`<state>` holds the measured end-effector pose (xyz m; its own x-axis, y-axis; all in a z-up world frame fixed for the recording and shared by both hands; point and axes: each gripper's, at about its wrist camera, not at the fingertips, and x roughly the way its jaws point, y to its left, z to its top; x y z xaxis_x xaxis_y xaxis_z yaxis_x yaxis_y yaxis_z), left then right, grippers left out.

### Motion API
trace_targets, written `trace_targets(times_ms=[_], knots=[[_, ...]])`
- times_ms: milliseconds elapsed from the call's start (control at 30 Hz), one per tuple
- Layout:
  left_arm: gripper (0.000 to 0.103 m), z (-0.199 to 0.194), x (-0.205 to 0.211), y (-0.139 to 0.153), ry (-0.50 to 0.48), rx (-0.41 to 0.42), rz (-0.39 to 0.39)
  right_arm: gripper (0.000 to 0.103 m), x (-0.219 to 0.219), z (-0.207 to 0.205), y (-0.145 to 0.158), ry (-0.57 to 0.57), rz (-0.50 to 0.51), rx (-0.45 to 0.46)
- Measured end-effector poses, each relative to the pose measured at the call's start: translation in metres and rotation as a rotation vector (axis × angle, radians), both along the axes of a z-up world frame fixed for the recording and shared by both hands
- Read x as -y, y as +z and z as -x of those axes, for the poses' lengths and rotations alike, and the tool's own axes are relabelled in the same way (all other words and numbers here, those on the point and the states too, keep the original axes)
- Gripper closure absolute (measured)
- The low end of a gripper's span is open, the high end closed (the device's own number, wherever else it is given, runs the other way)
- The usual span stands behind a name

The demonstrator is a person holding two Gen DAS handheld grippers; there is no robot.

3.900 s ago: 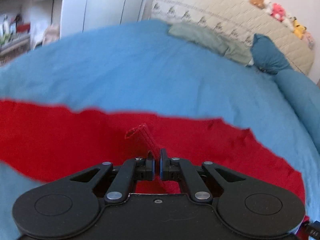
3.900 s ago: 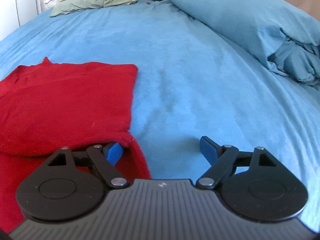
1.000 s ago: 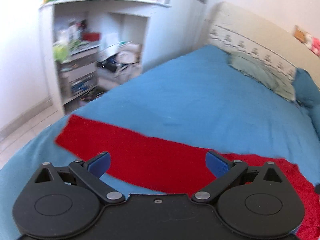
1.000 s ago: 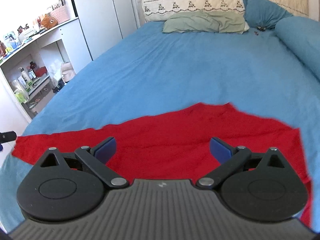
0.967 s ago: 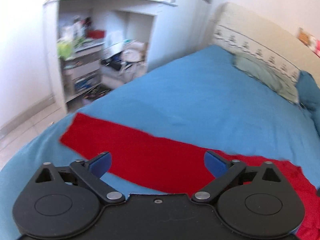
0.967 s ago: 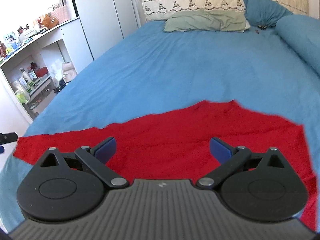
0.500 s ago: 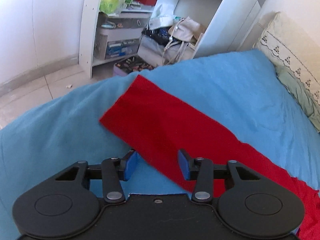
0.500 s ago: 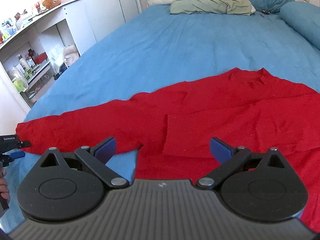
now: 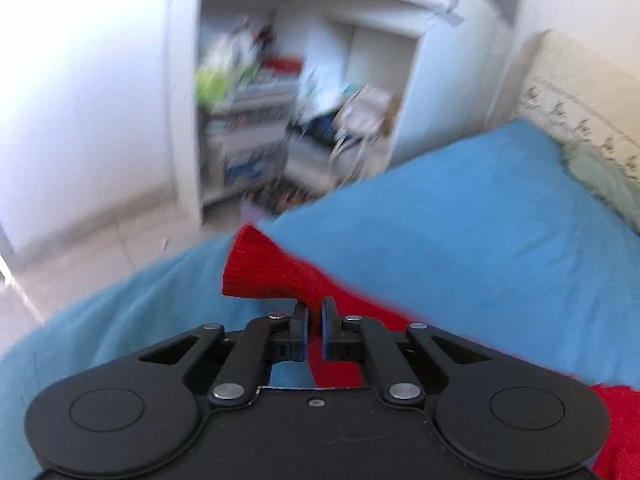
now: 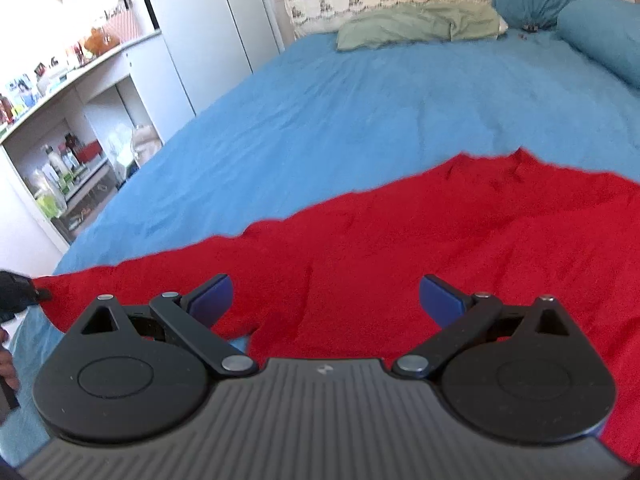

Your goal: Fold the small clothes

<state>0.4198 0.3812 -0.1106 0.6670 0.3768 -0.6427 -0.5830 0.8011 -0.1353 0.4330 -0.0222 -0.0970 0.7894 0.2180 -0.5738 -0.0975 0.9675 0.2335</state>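
Left gripper (image 9: pixel 315 312), half open over the sleeve (image 9: pixel 268 272) half a second earlier, clamped its cuff and lifted it off the bed (image 9: pixel 460 216); right gripper (image 10: pixel 324 296) stayed wide open, empty, over the sweater (image 10: pixel 440 240), so sleeve fold-in likely next.

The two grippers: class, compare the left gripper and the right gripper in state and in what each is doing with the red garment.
The left gripper is shut, pinching the red garment's sleeve end; the right gripper is open and holds nothing. The left gripper lifts the sleeve end off the blue bedsheet; the right gripper hovers over the garment's flat body. Both have black linkages and blue finger pads.
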Motion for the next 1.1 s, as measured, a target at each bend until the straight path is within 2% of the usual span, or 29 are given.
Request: trace_targets(times_ms=[67,233,333,400,500,633,733,800,900,967,1000,1033,1100], knots=[[0.097,-0.002,0.034,0.03,-0.036,0.049,-0.056,0.0,0.02,0.001,0.011,-0.011,0.002,0.015],[0.097,-0.01,0.149,0.096,-0.243,0.172,-0.115,0.0,0.089,0.005,0.04,-0.063,-0.013,0.033],[0.097,-0.019,0.234,0.117,-0.402,0.225,-0.116,0.0,0.139,0.009,0.055,-0.112,-0.005,0.052],[0.097,-0.025,0.289,0.117,-0.493,0.246,-0.093,0.0,0.172,0.011,0.062,-0.148,0.0,0.051],[0.097,-0.035,0.359,0.095,-0.598,0.202,-0.028,0.0,0.221,0.015,0.064,-0.203,0.002,0.036],[0.097,-0.041,0.445,0.039,-0.714,0.077,-0.041,0.0,0.277,0.021,0.05,-0.251,-0.004,-0.003],[0.097,-0.042,0.485,-0.011,-0.783,-0.021,-0.086,0.0,0.307,0.023,0.031,-0.261,-0.022,-0.044],[0.097,-0.044,0.496,-0.037,-0.799,-0.077,-0.09,0.0,0.32,0.023,0.019,-0.276,-0.033,-0.08],[0.097,-0.043,0.5,-0.056,-0.811,-0.115,-0.105,0.0,0.335,0.026,0.004,-0.287,-0.087,-0.127],[0.092,-0.045,0.496,-0.058,-0.817,-0.115,-0.108,0.0,0.332,0.024,0.0,-0.277,-0.085,-0.141],[0.077,-0.044,0.494,-0.057,-0.82,-0.11,-0.101,0.0,0.33,0.023,0.0,-0.264,-0.077,-0.145],[0.049,-0.043,0.491,-0.053,-0.822,-0.107,-0.09,0.0,0.324,0.02,0.002,-0.254,-0.069,-0.145],[0.023,-0.04,0.479,-0.043,-0.814,-0.087,-0.087,0.0,0.317,0.016,0.009,-0.224,-0.056,-0.136]])
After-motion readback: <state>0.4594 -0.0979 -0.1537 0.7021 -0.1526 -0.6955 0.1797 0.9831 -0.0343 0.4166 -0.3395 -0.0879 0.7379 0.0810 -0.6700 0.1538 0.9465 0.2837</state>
